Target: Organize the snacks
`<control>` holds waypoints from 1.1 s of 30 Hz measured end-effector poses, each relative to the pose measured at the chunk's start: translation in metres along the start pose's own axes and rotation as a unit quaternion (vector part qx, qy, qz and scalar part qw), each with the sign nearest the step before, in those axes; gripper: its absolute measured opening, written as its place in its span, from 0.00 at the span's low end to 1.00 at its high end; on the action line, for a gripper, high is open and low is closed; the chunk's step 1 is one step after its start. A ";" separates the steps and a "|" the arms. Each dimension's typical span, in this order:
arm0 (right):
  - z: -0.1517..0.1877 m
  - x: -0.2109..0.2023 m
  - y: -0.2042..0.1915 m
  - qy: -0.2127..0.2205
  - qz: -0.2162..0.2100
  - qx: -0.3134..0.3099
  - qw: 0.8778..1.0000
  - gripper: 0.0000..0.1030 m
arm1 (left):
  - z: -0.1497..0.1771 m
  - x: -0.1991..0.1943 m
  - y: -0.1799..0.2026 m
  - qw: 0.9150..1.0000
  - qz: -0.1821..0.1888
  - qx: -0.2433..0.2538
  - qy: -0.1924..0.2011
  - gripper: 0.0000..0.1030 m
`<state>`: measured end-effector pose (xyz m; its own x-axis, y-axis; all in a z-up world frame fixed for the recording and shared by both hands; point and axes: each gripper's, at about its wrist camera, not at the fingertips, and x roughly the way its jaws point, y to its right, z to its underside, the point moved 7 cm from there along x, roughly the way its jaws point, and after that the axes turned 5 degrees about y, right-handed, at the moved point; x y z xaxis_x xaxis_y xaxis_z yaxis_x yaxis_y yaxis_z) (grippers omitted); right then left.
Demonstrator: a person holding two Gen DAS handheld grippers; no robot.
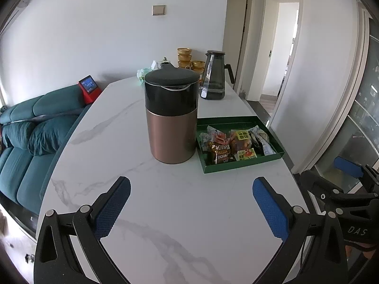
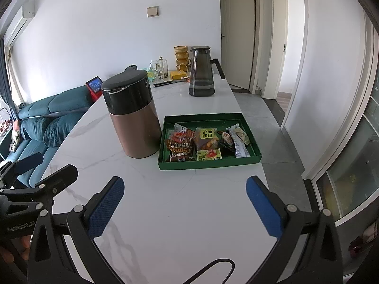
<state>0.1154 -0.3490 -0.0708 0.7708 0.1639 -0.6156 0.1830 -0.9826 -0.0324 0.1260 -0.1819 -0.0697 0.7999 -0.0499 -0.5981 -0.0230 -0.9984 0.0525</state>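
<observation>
Both claws, the left gripper (image 1: pixel 191 203) and right gripper (image 2: pixel 184 201), gape wide and hold nothing, while the light, crinkly snack packets (image 2: pixel 201 144) sit in the green tray (image 2: pixel 208 164) at twelve o'clock, best pinched by their edges.

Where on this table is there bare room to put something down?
The marble table is bare between both open claws and the canister and tray. Left of the canister is bare too. The tray's snacks and the far end around the pitcher are crowded.
</observation>
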 end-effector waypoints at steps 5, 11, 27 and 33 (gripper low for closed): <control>0.000 0.001 0.000 -0.001 0.001 0.000 1.000 1.00 | 0.000 0.001 0.001 1.000 0.000 0.001 -0.001 0.98; 0.000 0.002 0.000 0.000 0.002 -0.001 1.000 1.00 | 0.001 0.001 0.002 1.000 -0.002 0.002 0.001 0.98; 0.002 0.003 0.004 -0.004 0.003 0.005 1.000 1.00 | -0.003 0.005 0.007 1.000 0.001 0.010 -0.001 0.98; 0.002 0.003 0.003 -0.005 0.001 0.005 1.000 1.00 | -0.004 0.006 0.007 1.000 0.001 0.011 -0.003 0.98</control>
<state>0.1169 -0.3518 -0.0746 0.7651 0.1613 -0.6234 0.1749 -0.9838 -0.0398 0.1327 -0.1888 -0.0699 0.7967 -0.0510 -0.6023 -0.0373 -0.9987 0.0352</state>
